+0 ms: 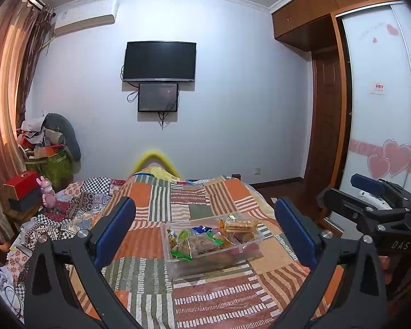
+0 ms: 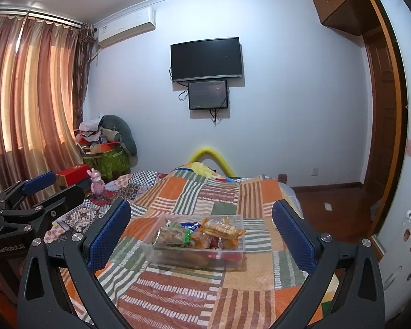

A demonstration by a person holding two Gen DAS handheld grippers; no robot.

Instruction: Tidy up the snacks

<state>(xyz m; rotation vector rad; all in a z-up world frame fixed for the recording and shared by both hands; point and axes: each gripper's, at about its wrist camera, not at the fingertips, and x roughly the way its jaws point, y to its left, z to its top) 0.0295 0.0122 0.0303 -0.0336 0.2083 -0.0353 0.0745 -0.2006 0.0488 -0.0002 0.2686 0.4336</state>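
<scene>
Both tongs are spread wide and hold nothing: the left gripper (image 1: pixel 205 235) and the right gripper (image 2: pixel 201 237) hover side by side over the near end of the bed (image 2: pixel 178 296), with bare quilt beneath and between their blue pads (image 1: pixel 116 231). Just ahead, mid-bed and apart from every pad, sits the clear bin (image 1: pixel 178 270) heaped with wrapped snacks (image 1: pixel 202 242), well in from both quilt edges. Beyond it lie the bed's far edge, the wall and a TV (image 1: pixel 159 61)
</scene>
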